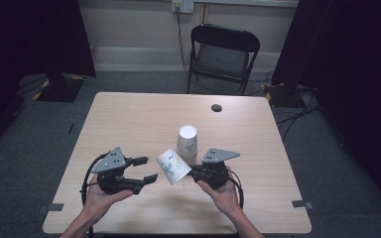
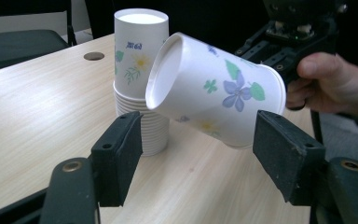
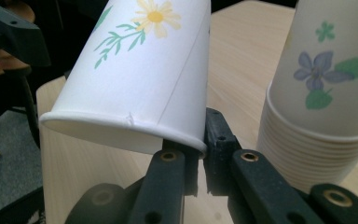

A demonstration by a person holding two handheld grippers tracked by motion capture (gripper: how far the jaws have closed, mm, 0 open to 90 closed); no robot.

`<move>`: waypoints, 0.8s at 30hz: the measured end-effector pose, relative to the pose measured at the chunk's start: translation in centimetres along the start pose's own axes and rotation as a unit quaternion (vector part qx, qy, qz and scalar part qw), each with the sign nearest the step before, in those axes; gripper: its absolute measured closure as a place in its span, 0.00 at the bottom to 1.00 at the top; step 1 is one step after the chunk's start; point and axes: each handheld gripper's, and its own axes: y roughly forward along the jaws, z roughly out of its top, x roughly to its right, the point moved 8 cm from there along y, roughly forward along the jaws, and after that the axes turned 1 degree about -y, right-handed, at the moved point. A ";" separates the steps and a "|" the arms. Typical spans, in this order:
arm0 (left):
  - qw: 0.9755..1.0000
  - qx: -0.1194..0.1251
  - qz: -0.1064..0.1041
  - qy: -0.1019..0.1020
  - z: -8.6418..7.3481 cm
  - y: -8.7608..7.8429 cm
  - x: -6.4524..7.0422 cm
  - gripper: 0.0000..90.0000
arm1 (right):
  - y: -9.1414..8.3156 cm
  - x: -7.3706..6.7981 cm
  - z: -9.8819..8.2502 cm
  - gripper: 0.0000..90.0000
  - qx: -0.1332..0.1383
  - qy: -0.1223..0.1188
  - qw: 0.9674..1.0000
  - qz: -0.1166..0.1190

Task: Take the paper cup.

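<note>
White paper cup [image 2: 214, 91] with blue, yellow flowers; pale wood table [image 1: 139, 119].

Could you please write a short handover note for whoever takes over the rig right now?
Right hand-held gripper: shut on the rim of one paper cup, held tilted above the table, apart from the stack.
Left hand-held gripper: open, jaws on either side of that cup in its own view, not touching it.
Stack: upside down on the table beside the right hand-held gripper.
Done: one cup is off the stack.
Left: probably close the left hand-held gripper on the cup for a handover, or set it down; where it goes cannot be told.
</note>
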 end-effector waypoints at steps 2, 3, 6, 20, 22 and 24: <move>1.000 -0.003 0.005 0.011 0.0 0.1 0.1 0.36 | 0.4 0.0 -0.3 0.95 -0.016 0.001 1.000 0.001; 1.000 -0.003 0.006 0.018 0.0 0.1 0.2 0.36 | 0.6 0.0 -0.5 0.95 -0.027 0.002 1.000 0.003; 1.000 -0.005 0.011 0.026 0.0 0.2 0.2 0.36 | 1.3 -0.1 -1.1 0.95 -0.056 0.006 0.998 0.010; 0.997 -0.036 0.000 0.067 -1.1 1.3 1.0 0.32 | 2.3 -0.7 -1.9 0.96 -0.103 -0.002 0.994 0.023; 0.996 -0.039 -0.003 0.075 -1.2 1.5 1.2 0.31 | 2.4 -0.7 -2.2 0.96 -0.119 0.001 0.993 0.027; 0.996 -0.036 -0.002 0.076 -1.3 1.6 1.3 0.32 | 2.6 -0.8 -2.6 0.96 -0.133 0.004 0.991 0.033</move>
